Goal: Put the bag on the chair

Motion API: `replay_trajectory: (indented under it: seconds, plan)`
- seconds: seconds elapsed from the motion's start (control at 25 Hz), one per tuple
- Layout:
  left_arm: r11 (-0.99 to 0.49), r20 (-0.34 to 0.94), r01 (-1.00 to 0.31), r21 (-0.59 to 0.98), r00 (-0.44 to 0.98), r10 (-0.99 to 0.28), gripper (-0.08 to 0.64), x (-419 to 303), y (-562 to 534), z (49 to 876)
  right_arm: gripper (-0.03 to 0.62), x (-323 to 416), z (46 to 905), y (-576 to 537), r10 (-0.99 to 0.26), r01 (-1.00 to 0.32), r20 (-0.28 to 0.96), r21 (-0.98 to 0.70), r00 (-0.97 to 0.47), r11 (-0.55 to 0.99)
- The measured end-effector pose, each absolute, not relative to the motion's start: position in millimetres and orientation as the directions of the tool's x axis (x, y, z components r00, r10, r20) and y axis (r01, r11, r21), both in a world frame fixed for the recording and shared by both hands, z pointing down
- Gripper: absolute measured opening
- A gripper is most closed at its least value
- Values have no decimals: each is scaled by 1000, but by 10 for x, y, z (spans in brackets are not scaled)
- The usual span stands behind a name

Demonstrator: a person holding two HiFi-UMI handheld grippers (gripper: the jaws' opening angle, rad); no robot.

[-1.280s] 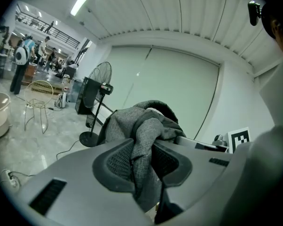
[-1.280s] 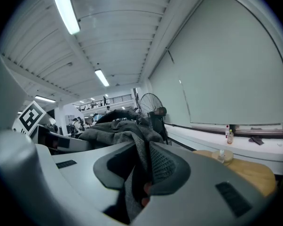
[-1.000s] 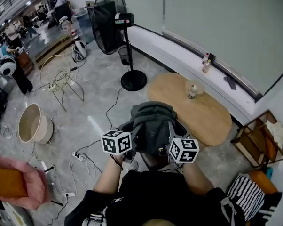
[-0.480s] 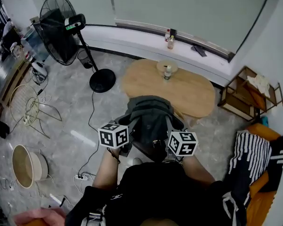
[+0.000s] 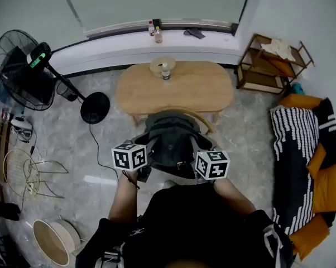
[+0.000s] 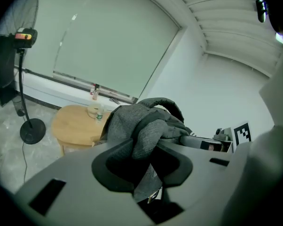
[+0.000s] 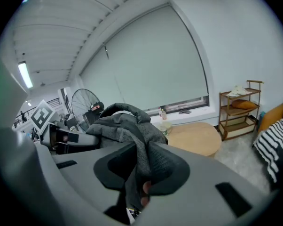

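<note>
Head view, L to R: a standing fan [image 5: 17,66] at 10 o'clock of the dark grey bag [image 5: 171,141], which hangs at frame ctr between both grippers, just at 6 o'clock of the oval wooden table [image 5: 201,88] and over a curved wooden chair back [image 5: 206,123]; can't tell if it rests on the seat. L gripper [image 6: 144,161] has its jaws pinched on a fold of bag fabric, and R gripper [image 7: 141,166] clamps fabric the same way on the opp. side. Wooden shelf [image 5: 271,66] stands at 2 o'clock, striped cushion [image 5: 296,149] at 3 o'clock.
</note>
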State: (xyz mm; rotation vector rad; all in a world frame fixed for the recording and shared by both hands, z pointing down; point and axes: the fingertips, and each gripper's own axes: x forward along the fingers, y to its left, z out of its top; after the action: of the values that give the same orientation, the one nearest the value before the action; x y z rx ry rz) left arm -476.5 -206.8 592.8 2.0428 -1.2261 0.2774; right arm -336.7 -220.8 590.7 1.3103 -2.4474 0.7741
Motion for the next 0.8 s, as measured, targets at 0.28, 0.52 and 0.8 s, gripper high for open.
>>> replay_trajectory:
  seconds: [0.28,0.52,0.8]
  plan:
    - [-391,592,-805,446,593,-545,115,-4471,-2162,6317,84,-3050,6298,-2072,-706,-868,524,-410,-476,281]
    - [-407,642,-795,450,605,-472,121,-4278,-2261,6658,83,-2847,6637,-2121,-687,-886,582,-413,-434,210]
    - [-390,740,-830,400,543,-397,124,-3960,-2400,7186,80,-2519,7192,-2291,-604,-911,689,-371,-401,182]
